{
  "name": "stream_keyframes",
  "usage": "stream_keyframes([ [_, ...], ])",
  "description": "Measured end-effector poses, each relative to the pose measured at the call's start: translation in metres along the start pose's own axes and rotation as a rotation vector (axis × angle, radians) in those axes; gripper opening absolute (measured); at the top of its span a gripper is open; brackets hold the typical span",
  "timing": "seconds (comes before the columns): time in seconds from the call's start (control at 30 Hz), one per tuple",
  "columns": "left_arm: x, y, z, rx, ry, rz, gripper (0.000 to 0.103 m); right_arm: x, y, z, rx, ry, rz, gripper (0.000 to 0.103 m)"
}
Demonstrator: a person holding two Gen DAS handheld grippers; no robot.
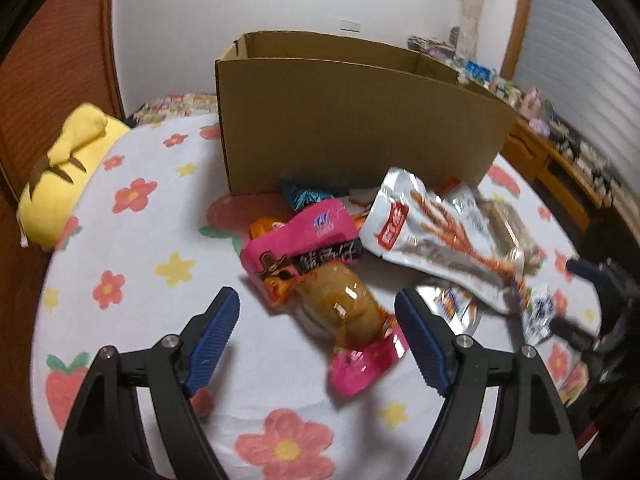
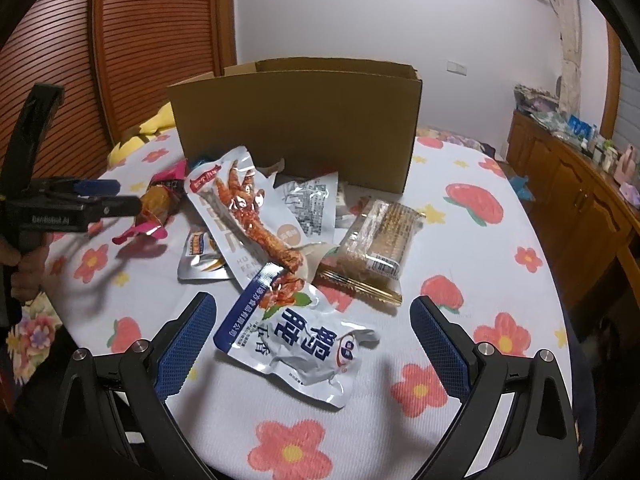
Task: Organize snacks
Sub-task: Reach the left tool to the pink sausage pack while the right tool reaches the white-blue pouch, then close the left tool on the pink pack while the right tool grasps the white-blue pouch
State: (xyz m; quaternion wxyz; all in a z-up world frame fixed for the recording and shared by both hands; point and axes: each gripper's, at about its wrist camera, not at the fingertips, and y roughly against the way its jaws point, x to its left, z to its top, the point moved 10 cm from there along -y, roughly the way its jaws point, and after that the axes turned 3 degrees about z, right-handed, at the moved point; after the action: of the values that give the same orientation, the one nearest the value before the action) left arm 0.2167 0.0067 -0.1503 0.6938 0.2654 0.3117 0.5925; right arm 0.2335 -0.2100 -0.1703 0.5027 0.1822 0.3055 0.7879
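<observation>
The work surface is a bed covered with a white sheet point(image 2: 460, 240) printed with flowers and strawberries, set against a white wall, with a slatted wooden panel point(image 2: 132, 40) on one side and a wooden cabinet point(image 2: 568, 184) loaded with small items on the other. An open cardboard box point(image 2: 296, 128) stands upright on the sheet behind a loose pile of snack packets. A yellow plush toy point(image 1: 60, 168) lies at the bed's edge, well apart from the pile. The left gripper point(image 1: 318, 320) hangs above the sheet with its fingers spread wide; a pink sausage packet point(image 1: 320, 280) lies flat below and between them, with no pad pressing on it. The right gripper point(image 2: 312, 332) is likewise spread, with a white and blue pouch point(image 2: 304, 340) lying flat on the sheet between its fingers, not pinched. Just beyond that pouch, a silver chicken-foot packet point(image 2: 248, 208) lies diagonally across the pile, its lower end overlapping the pouch. A clear wafer packet point(image 2: 380, 240) rests beside it, near the box front. A small silver sachet point(image 2: 200, 256) lies partly under the chicken-foot packet. A teal wrapper point(image 1: 308, 196) sits against the box base. In the right wrist view, a hand point(image 2: 24, 272) grips the left gripper's handle.
</observation>
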Motion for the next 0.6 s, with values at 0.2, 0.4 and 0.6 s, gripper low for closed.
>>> stream_keyframes([
  [0.2,-0.004,-0.023,-0.004,0.067,0.044,0.014,0.073,0.005,-0.009,0.003,0.034,0.060,0.055,0.099],
  [0.4,-0.005,-0.024,-0.009,0.071,0.027,0.010,0.044,0.008,-0.021,-0.009,0.124,0.116,0.107,0.099],
  [0.6,0.000,-0.020,-0.011,0.065,0.010,0.023,0.042,0.010,-0.023,-0.023,0.181,0.155,0.126,0.099],
])
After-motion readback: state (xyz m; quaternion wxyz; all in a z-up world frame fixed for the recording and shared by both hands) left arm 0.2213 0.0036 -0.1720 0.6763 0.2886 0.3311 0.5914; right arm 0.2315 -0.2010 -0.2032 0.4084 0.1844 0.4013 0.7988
